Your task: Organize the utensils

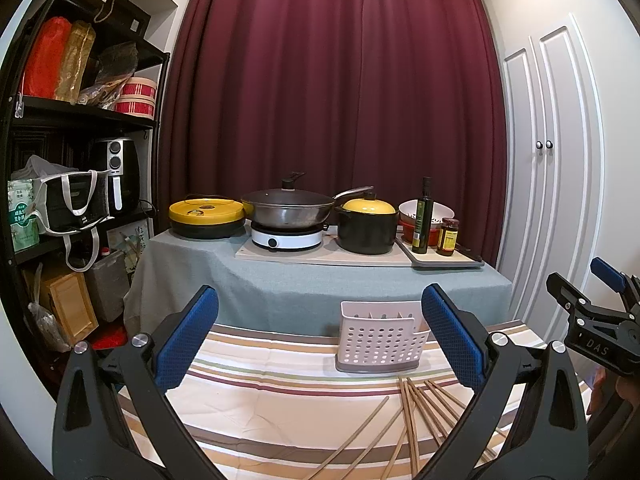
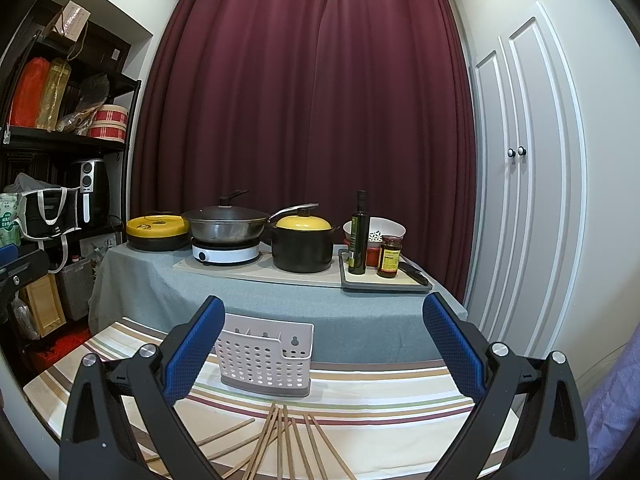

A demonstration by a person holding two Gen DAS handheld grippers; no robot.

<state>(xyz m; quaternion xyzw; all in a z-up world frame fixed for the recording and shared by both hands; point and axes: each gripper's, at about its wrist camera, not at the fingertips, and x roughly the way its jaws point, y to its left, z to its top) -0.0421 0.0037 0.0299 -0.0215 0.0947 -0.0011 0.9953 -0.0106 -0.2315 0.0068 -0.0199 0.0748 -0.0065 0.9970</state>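
Observation:
Several wooden chopsticks (image 1: 416, 416) (image 2: 288, 444) lie scattered on the striped tablecloth (image 1: 272, 392) (image 2: 380, 400) near its front. Behind them stands a white perforated utensil holder (image 1: 382, 338) (image 2: 266, 358), upright and with nothing visible in it. My left gripper (image 1: 320, 340) is open above the cloth, left of the chopsticks and holder, with nothing between its blue pads (image 1: 188, 340). My right gripper (image 2: 324, 348) is also open and hovers over the chopsticks, with the holder between and beyond its fingers. In the left wrist view the right gripper (image 1: 600, 320) shows at the right edge.
A grey-clothed table (image 1: 280, 280) (image 2: 360, 312) behind carries a yellow-lidded pan (image 1: 206, 216), wok (image 1: 288, 208), black pot (image 1: 366, 224), oil bottle (image 1: 422, 216), jar (image 1: 448, 236) and a knife (image 2: 412, 272). Black shelving (image 1: 80, 120) stands left, white cupboard doors (image 2: 528, 184) right.

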